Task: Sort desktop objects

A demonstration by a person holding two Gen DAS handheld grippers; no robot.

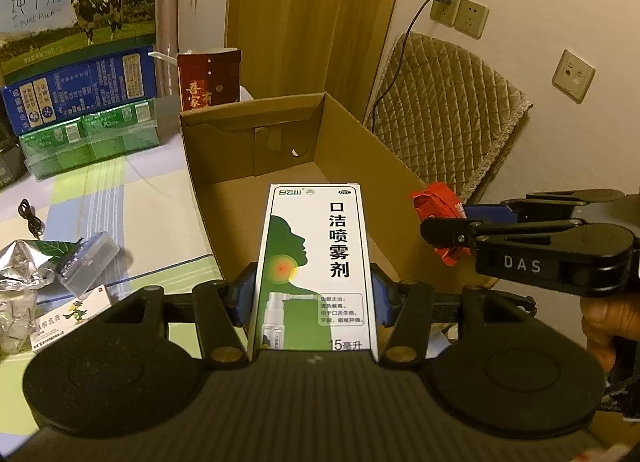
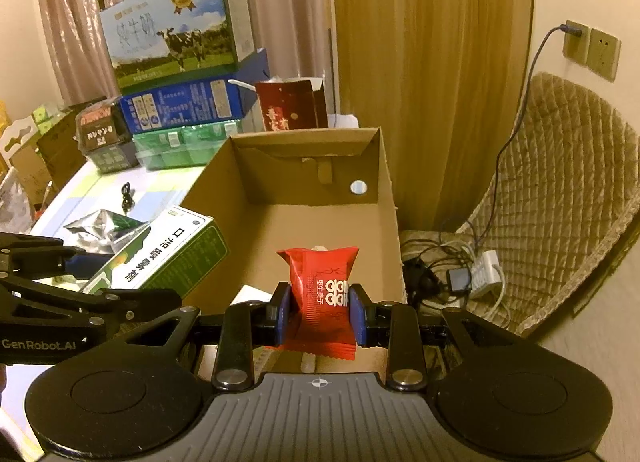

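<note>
1. Left gripper is pinching a white-and-green spray box by its long sides, the box standing up between the blue pads.
2. Right gripper is clamped on a red candy packet.
3. Just ahead of both sits an open cardboard box, the candy hanging over it.
4. Off to the left gripper's left: foil pouch, clear plastic case.
</note>
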